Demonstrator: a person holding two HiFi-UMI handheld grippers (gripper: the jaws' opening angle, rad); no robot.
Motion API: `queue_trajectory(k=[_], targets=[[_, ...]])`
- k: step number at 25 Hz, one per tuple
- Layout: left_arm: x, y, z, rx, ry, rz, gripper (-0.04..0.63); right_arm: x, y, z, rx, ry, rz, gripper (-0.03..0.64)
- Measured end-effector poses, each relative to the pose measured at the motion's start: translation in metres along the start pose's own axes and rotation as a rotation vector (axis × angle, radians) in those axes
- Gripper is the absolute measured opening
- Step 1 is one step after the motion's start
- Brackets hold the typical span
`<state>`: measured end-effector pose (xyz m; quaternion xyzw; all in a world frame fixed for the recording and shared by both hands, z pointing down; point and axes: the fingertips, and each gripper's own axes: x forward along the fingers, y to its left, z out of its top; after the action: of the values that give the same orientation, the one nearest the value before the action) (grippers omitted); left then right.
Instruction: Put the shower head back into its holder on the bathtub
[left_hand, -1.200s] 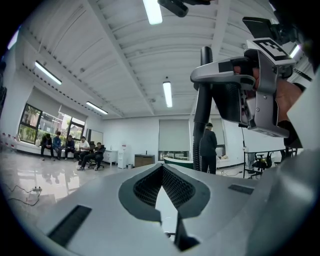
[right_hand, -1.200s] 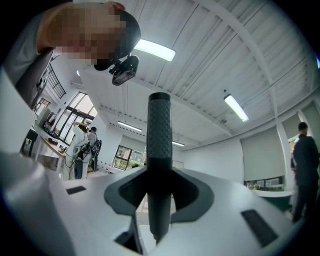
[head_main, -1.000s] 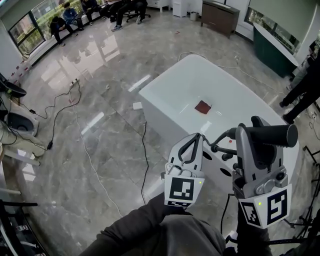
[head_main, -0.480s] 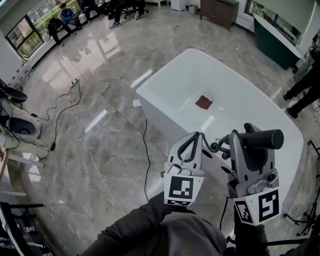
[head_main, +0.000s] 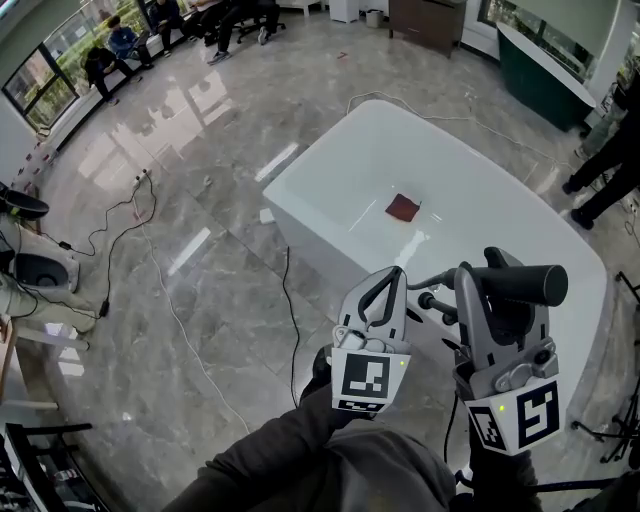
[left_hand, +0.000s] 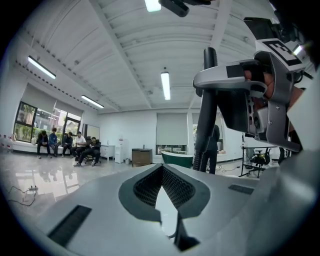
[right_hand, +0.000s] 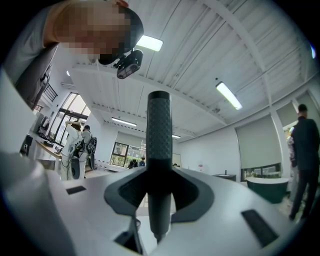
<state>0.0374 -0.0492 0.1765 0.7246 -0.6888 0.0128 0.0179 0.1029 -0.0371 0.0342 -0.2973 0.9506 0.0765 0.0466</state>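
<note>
Head view: right claw (head_main: 492, 272) clamps shower head (head_main: 535, 284), axis crosswise; bathtub (head_main: 480, 190) rim fittings (head_main: 428, 298) sit just left; left claw (head_main: 392, 276) closed, empty.

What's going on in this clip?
A person stands at the near end of a white freestanding bathtub with a handheld tool in each hand. The right tool is clamped on a dark, textured cylindrical shower head and holds it close to the dark fittings on the tub's near rim. The shower head is not yet in a holder. The left tool is shut and empty, just beside the right one.
</note>
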Motion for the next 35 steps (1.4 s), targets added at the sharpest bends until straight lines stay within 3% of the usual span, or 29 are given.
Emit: queue_trajectory(k=[10, 20, 35], targets=[[0.027, 0.019, -0.005, -0.023, -0.001, -0.081, 0.003, 0.034, -0.001, -0.018, -0.014, 0.046, -0.050, 0.132], [0.047, 0.053, -0.014, -0.047, 0.015, -0.108, 0.003, 0.071, 0.006, -0.045, 0.003, 0.096, -0.059, 0.132], [0.064, 0.074, -0.032, -0.086, 0.026, -0.136, 0.003, 0.111, 0.005, -0.053, -0.021, 0.106, -0.060, 0.132]])
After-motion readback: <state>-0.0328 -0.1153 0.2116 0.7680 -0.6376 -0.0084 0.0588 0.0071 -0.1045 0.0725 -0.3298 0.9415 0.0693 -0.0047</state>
